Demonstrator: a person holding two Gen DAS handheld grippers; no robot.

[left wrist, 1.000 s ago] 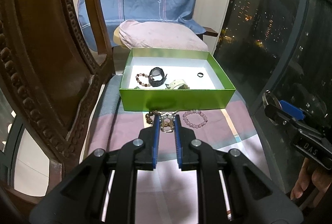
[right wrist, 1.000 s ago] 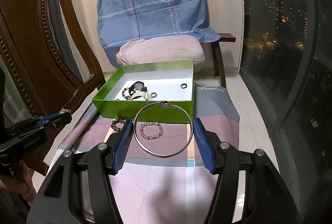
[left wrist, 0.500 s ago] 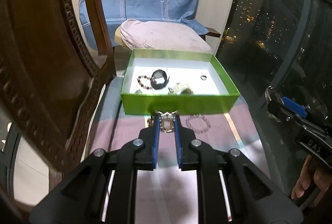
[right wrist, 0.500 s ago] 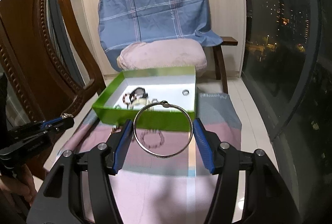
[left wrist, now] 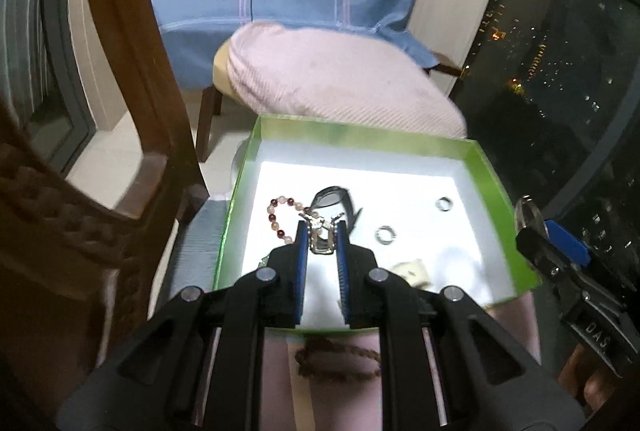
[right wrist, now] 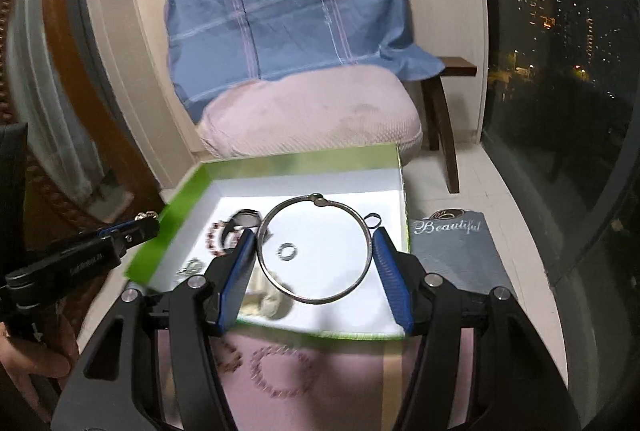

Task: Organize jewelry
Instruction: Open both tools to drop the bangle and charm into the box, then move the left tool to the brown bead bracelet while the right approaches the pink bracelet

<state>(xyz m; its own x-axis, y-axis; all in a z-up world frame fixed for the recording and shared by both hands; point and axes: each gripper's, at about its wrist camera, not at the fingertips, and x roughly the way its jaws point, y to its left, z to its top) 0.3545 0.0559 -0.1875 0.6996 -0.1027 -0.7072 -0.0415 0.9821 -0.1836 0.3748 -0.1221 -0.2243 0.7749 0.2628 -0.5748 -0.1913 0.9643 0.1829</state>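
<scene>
A green box (left wrist: 360, 137) with a white floor lies on a pink cloth. In it are a beaded bracelet (left wrist: 280, 215), a black watch (left wrist: 334, 197), two small rings (left wrist: 445, 204) and a cream piece (left wrist: 412, 271). My left gripper (left wrist: 321, 231) hangs over the box's left half, shut on a small silvery charm piece (left wrist: 322, 245). My right gripper (right wrist: 313, 237) hangs over the box's (right wrist: 300, 159) middle. Its blue pads press on both sides of a large silver bangle (right wrist: 318, 197). The left gripper (right wrist: 140, 225) shows at the left of the right wrist view.
A brown bead bracelet (left wrist: 336, 355) and a pink bead bracelet (right wrist: 280, 371) lie on the cloth before the box. A carved wooden chair (left wrist: 120, 111) stands close on the left. A pink cushion (right wrist: 312, 111) with a blue plaid cloth sits behind, a dark window at right.
Both grippers have travelled forward from above the cloth to above the box's inside, each keeping its piece. The box now looks larger and nearer in both views.
</scene>
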